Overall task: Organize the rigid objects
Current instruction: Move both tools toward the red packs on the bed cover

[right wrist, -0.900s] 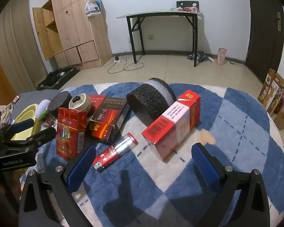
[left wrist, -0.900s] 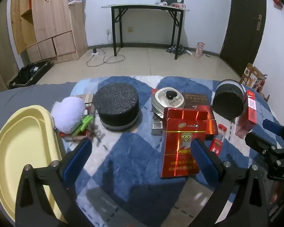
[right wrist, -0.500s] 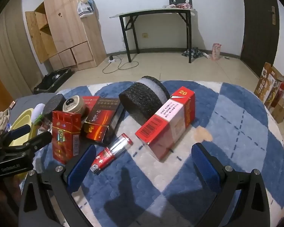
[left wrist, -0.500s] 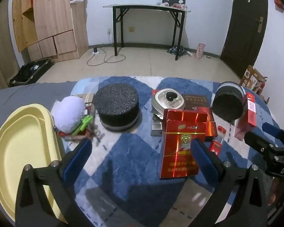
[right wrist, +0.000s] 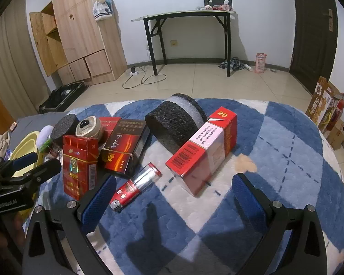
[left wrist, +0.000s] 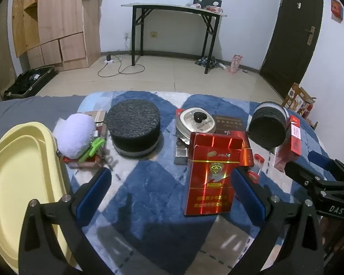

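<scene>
Two grippers hover with jaws apart, holding nothing. Left of the upright red carton (left wrist: pixel 209 174) lie the yellow tray (left wrist: pixel 18 178) and flat black foam disc (left wrist: pixel 133 127); the left gripper (left wrist: pixel 170 194) faces it. Right of it, the right gripper (right wrist: pixel 172 197) overlooks the red tube (right wrist: pixel 135 184) and the white-sided red box (right wrist: pixel 203 147).

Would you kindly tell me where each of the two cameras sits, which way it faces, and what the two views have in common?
Left wrist: rides the left gripper, looking forward over the blue patterned rug at the upright red box; its open fingers frame the bottom, the right gripper enters at right.
Right wrist: rides the right gripper, facing the tilted red-and-white box; the left gripper enters at left.
Shared: upright red box, yellow tray, black desk.
</scene>
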